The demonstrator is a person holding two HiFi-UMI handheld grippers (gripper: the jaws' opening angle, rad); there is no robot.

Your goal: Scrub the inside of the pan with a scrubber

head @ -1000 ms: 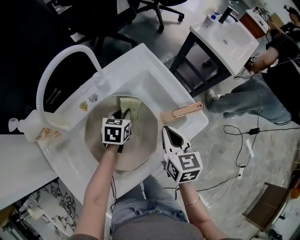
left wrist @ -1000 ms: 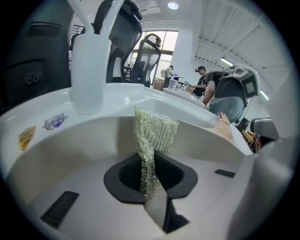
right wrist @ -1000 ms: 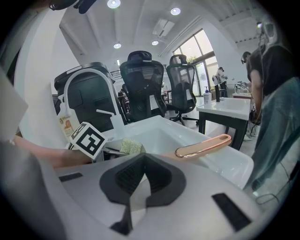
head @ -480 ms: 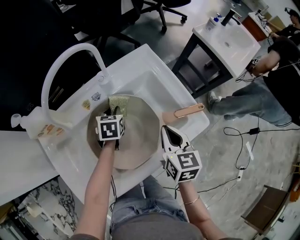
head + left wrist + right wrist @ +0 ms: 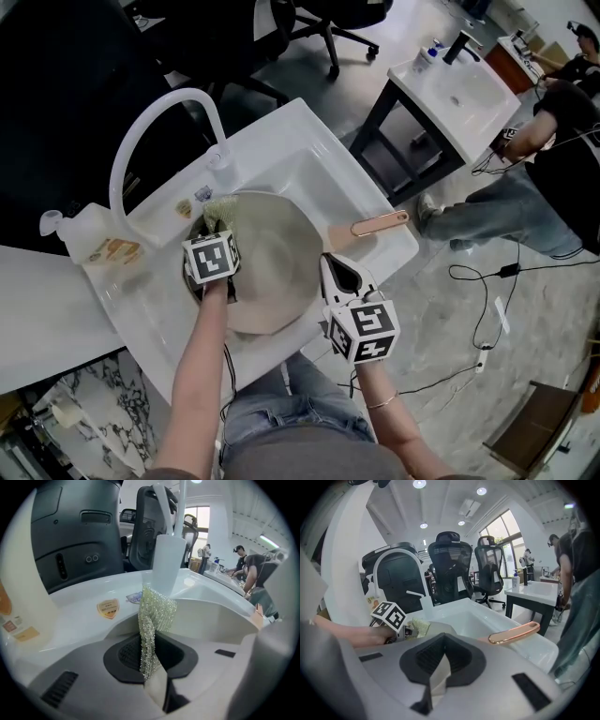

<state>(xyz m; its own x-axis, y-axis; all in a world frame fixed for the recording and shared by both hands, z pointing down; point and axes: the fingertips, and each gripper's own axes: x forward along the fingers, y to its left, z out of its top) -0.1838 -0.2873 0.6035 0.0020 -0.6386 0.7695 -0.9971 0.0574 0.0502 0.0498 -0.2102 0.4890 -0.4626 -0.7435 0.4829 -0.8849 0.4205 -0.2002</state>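
Head view, my left claw point(image 5: 217, 232): clenched on the scrubber point(image 5: 218, 210), reaching into the pan point(image 5: 277, 272) from 6 o'clock.
Head view, scrubber: a pale green mesh pad at the pan's 10 o'clock, against the inner wall by the rim.
Head view, pan: a round, pale pan lying in the white sink point(image 5: 314, 150), with its copper-coloured handle point(image 5: 379, 223) pointing out over the sink's edge toward 2 o'clock.
Head view, my right claw point(image 5: 329, 262): at the pan's 4 o'clock, just outside the rim, with its tips pointing to 12 o'clock, near the base of the handle.
Head view, surroundings: the white faucet point(image 5: 155, 117) arches at the sink's 10 o'clock, a bottle point(image 5: 94, 242) lies at 9 o'clock, and a second sink point(image 5: 459, 89) and a person point(image 5: 553, 150) are at 2 o'clock.
Left gripper view, grip: my jaws are pressed together on the lower end of the scrubber. The mesh stands up toward 12 o'clock, folded, in front of the faucet's base.
Left gripper view, around: the sink's rim carries small stickers point(image 5: 108, 607) at 10 o'clock.
Right gripper view, grip: my jaws are closed on each other with nothing between them.
Right gripper view, ahead: the handle is at 2 o'clock. The left claw with the scrubber at the pan's rim is at 10 o'clock. Office chairs point(image 5: 452, 571) stand at 12 o'clock.
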